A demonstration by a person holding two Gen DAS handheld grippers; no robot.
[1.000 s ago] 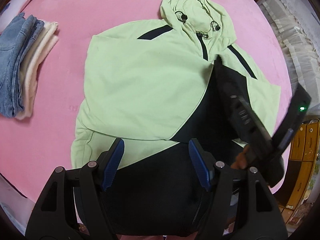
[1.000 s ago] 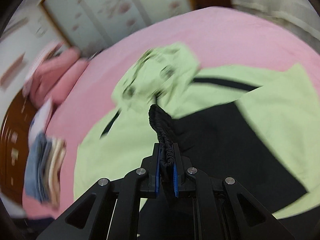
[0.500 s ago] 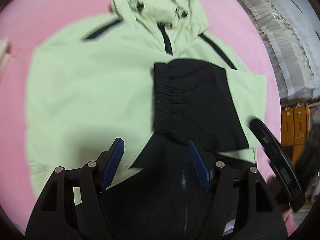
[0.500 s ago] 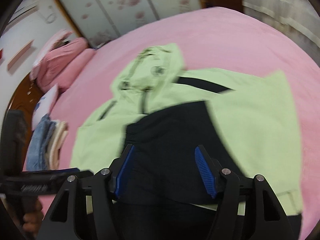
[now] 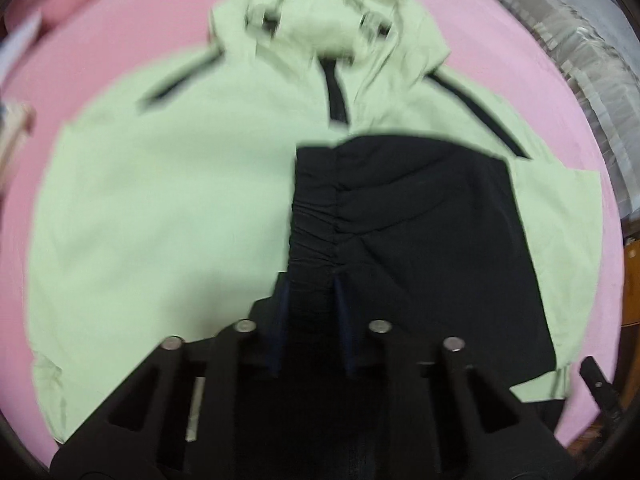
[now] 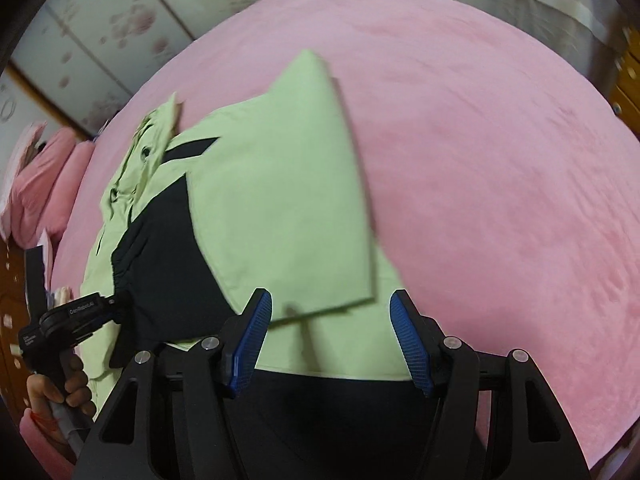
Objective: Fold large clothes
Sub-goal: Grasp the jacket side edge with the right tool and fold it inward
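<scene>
Left wrist: left gripper (image 5: 310, 280) pinches black cuff (image 5: 312, 216)

Your left gripper (image 5: 310, 292) had its blue-padded fingers (image 5: 280, 320) drawn in close, pinching the gathered black cuff (image 5: 310, 240) between them. Your right gripper (image 6: 332, 340) hung with its jaws spread wide, gripping nothing. Your left hand (image 6: 60, 390) was wrapped around the handle, low at the frame's edge.
</scene>
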